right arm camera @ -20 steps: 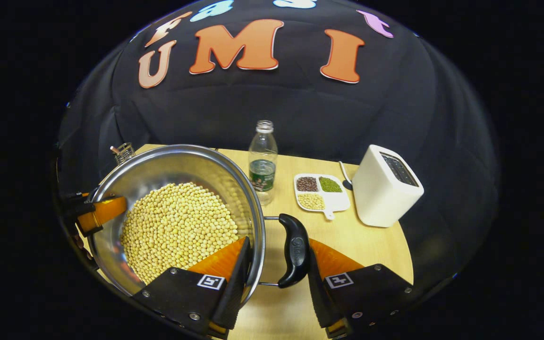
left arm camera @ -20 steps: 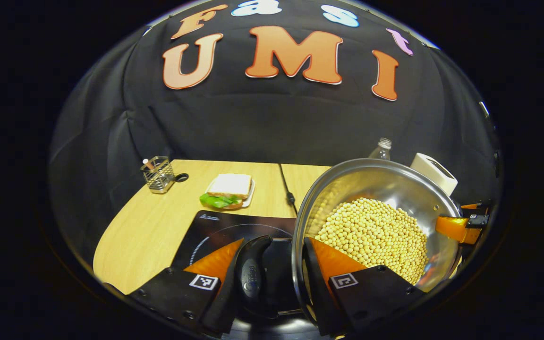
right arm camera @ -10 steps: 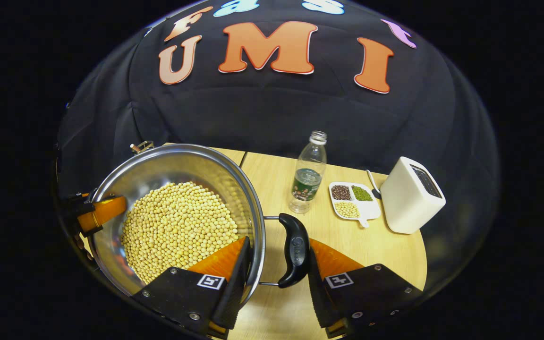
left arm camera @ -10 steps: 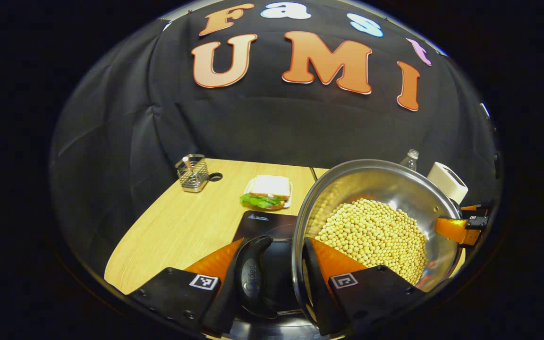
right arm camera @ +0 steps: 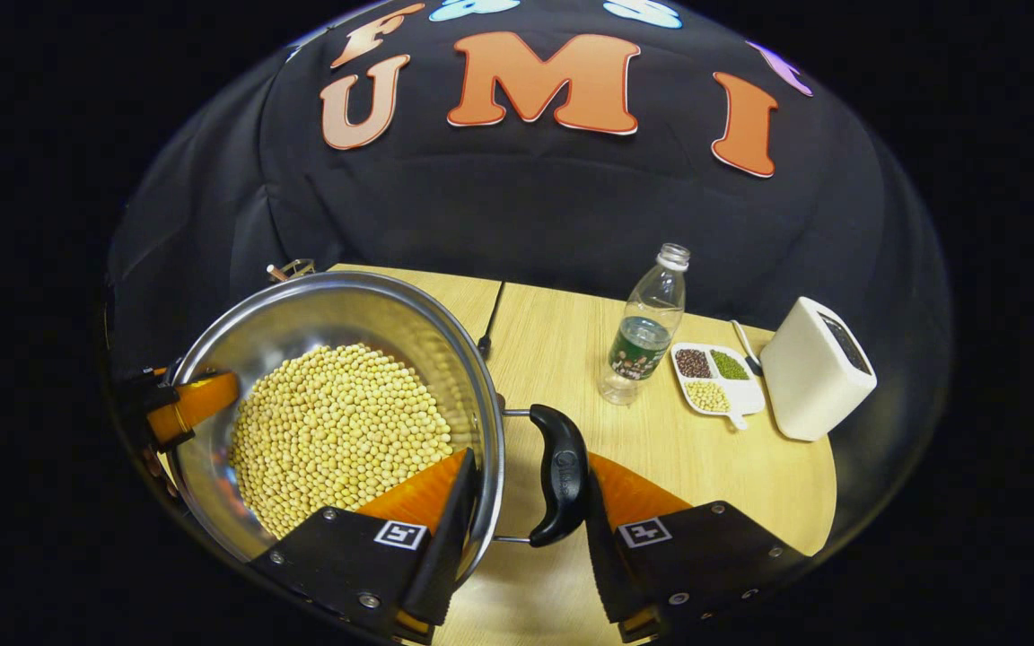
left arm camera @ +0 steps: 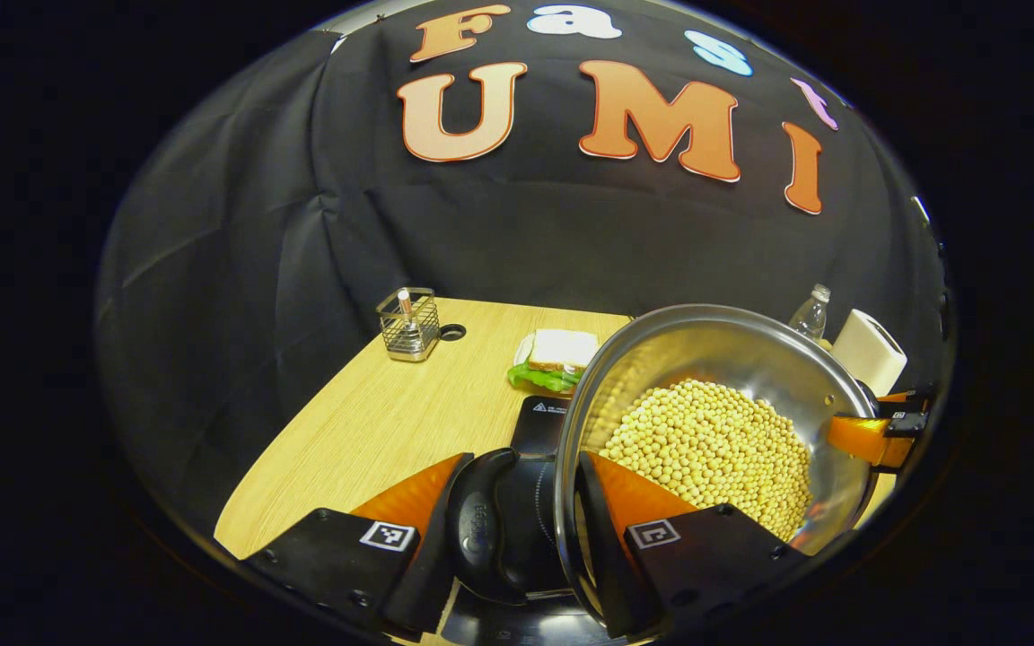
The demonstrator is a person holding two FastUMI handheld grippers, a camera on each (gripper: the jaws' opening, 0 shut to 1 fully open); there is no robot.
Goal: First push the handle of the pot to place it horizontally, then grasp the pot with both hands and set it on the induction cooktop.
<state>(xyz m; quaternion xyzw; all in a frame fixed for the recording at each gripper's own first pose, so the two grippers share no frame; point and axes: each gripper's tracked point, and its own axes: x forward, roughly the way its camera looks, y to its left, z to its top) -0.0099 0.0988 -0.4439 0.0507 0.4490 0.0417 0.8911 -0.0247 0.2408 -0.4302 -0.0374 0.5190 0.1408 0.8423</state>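
we're mid-carry: the steel pot (left arm camera: 714,422) full of soybeans (left arm camera: 705,449) hangs between both claws, above the table and not yet set down. left gripper (left arm camera: 512,516) pinches the pot's left side, one finger outside the black side handle (left arm camera: 481,525), the other inside the rim against the wall. right gripper (right arm camera: 526,502) does the same on the far side, one finger in the pot, one outside its black handle (right arm camera: 560,475). both are clamped on the pot, neither spread.

to do this step well, our call: keep both claws level with each other so the beans don't slide and tip the load, move them together at one pace, hold the squeeze, and lower only once the pot's base sits over the induction cooktop (left arm camera: 539,417). the cooktop is just ahead of and below the left claw, partly under the pot.

the left gripper view gives us the cooktop, a sandwich on a plate (left arm camera: 553,359) past it, and a wire holder (left arm camera: 409,323) ahead to that claw's left. the right gripper view gives us what's ahead of the right claw instead: a water bottle (right arm camera: 647,327), a divided dish of beans (right arm camera: 714,381), a white toaster-like box (right arm camera: 818,368), and a black cable (right arm camera: 490,323) running beyond the pot. each view catches the other claw's finger at the opposite rim.
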